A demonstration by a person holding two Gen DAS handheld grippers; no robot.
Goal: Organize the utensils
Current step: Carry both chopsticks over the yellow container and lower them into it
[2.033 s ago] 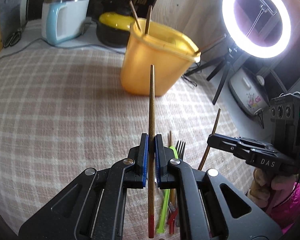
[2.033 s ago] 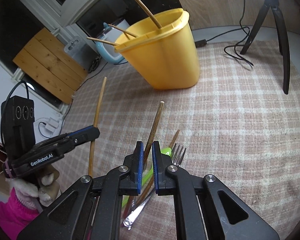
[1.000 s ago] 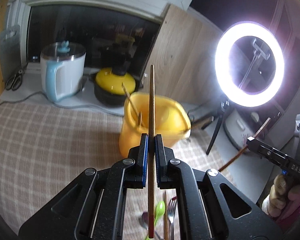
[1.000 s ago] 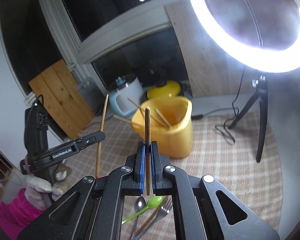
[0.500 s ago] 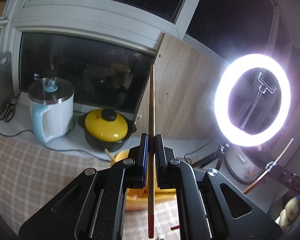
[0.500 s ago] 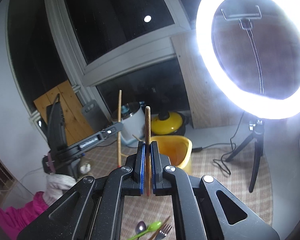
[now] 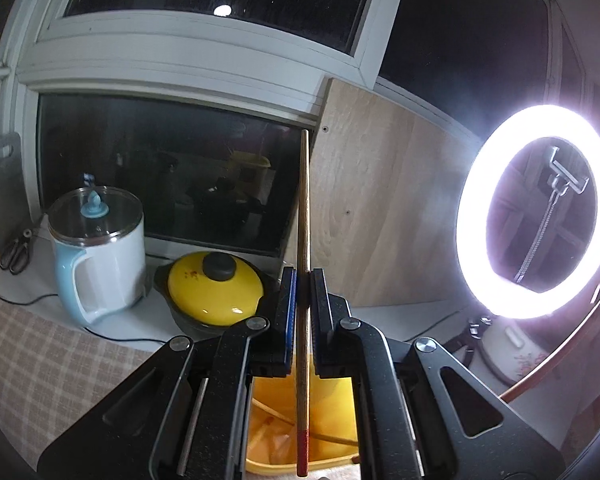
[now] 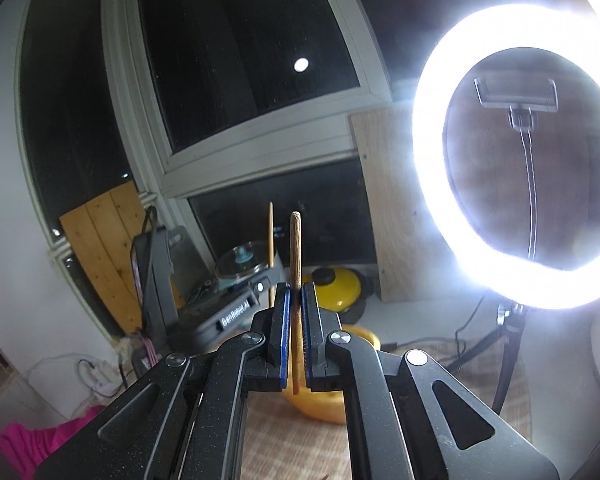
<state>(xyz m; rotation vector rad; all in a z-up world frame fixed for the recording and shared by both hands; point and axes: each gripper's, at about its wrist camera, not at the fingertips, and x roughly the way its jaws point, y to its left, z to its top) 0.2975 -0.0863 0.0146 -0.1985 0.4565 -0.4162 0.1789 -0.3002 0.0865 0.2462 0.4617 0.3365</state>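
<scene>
While clamping a chopstick (image 7: pixel 303 216) upright, the left tool (image 7: pixel 303 280) is hovering over the yellow bin (image 7: pixel 328 412); the right tool (image 8: pixel 295 292) is gripping another stick (image 8: pixel 295 248).

dark window (image 7: pixel 220 4), lit ring light (image 7: pixel 536 216), wood panel (image 7: pixel 372 216)

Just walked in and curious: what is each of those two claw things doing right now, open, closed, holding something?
Left gripper: closed on a red-tipped chopstick.
Right gripper: closed on a wooden chopstick.
</scene>
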